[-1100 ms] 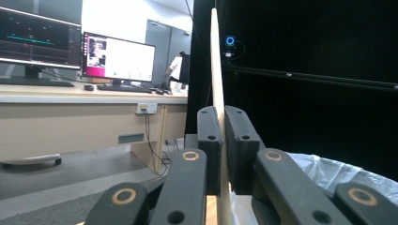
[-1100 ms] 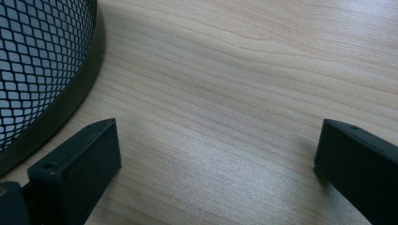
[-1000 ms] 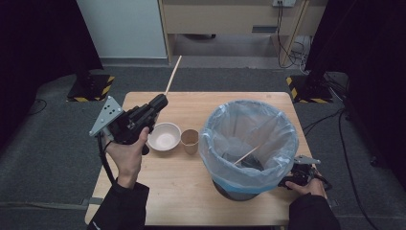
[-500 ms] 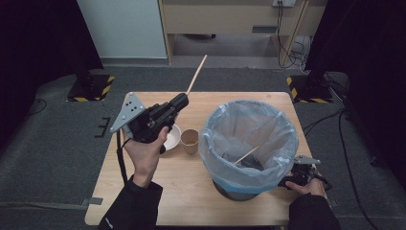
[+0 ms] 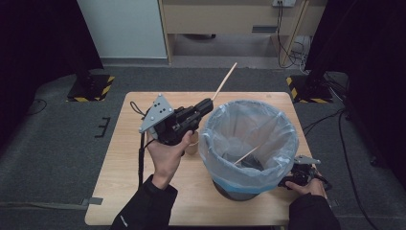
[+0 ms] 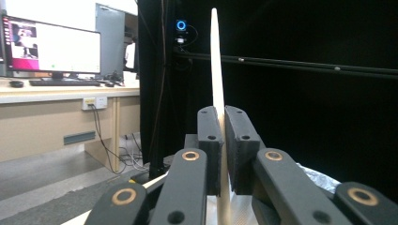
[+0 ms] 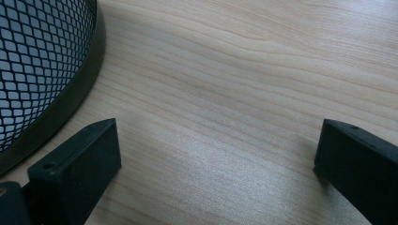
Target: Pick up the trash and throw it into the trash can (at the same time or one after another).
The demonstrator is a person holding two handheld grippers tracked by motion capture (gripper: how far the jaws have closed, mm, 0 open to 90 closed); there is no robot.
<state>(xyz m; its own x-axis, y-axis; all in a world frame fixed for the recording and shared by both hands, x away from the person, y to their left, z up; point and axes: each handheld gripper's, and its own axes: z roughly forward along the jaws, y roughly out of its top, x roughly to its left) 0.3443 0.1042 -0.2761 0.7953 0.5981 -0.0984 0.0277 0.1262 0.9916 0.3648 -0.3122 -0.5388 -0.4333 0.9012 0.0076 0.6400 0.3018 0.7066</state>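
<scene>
Nearest me, my right claw [image 5: 298,178] rests on the desk [image 5: 115,191] beside the bin [image 5: 249,143], jaws spread wide. Farther in, my left claw [image 5: 207,104] pinches a wooden chopstick [image 5: 225,81] (angled up and away) just left of the bin's rim.

Tool [image 6: 221,123] clamped on wooden stick [image 6: 216,70]

Pale cream wooden stick [image 6: 217,75]. Black hand-held gripper [image 5: 184,122], grey plate on top. Light wood-grain surface [image 7: 244,84]. Bin [image 5: 249,143]: black diamond mesh wall, translucent pale blue liner. Brown paper cup [image 5: 192,146]. Dark grey carpet [image 5: 52,143]; yellow-black hazard stripes on stand bases [image 5: 91,88].
</scene>
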